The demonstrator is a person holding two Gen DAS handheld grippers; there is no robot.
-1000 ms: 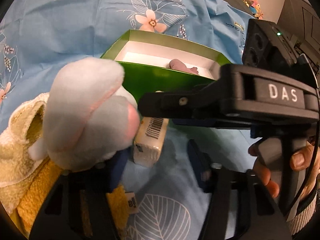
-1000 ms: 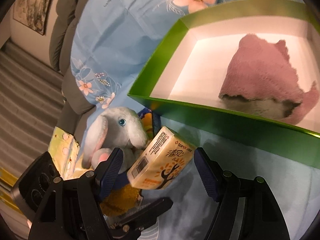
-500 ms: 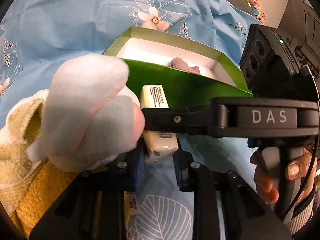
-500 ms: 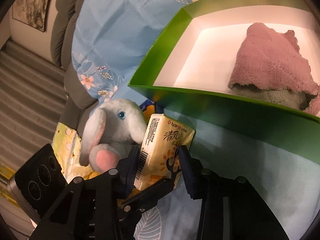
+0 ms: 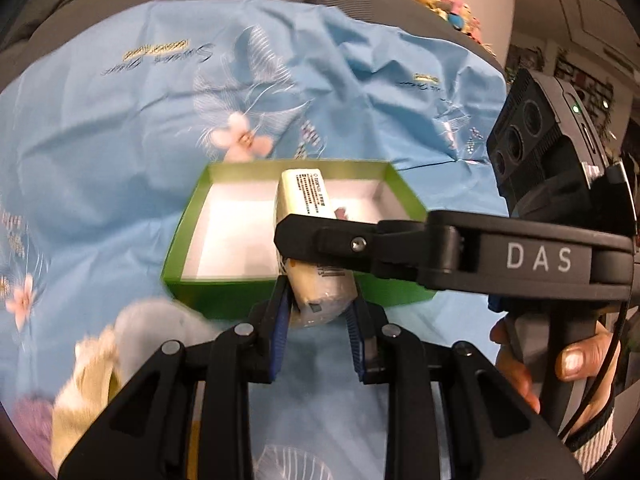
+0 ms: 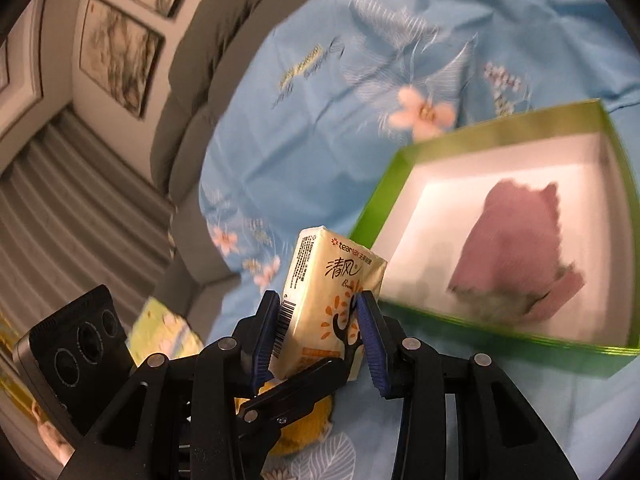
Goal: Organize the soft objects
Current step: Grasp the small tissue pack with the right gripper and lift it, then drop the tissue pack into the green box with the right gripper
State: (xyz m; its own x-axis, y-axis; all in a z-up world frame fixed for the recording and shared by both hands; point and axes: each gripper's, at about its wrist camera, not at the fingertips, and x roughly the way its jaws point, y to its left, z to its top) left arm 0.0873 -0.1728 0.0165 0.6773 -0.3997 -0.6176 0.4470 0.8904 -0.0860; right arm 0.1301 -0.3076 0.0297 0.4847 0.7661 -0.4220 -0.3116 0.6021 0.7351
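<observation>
I have both sets of tongs clamped on the same tissue pack: the right tongs pinch its printed faces, and the left tongs squeeze its lower end from the other side. The pack hangs clear of the blue floral sheet, just in front of the green box. Inside the box, toward its far right side, lies a pink cloth. Left of the box sits something pale and plush, too blurred to name.
</observation>
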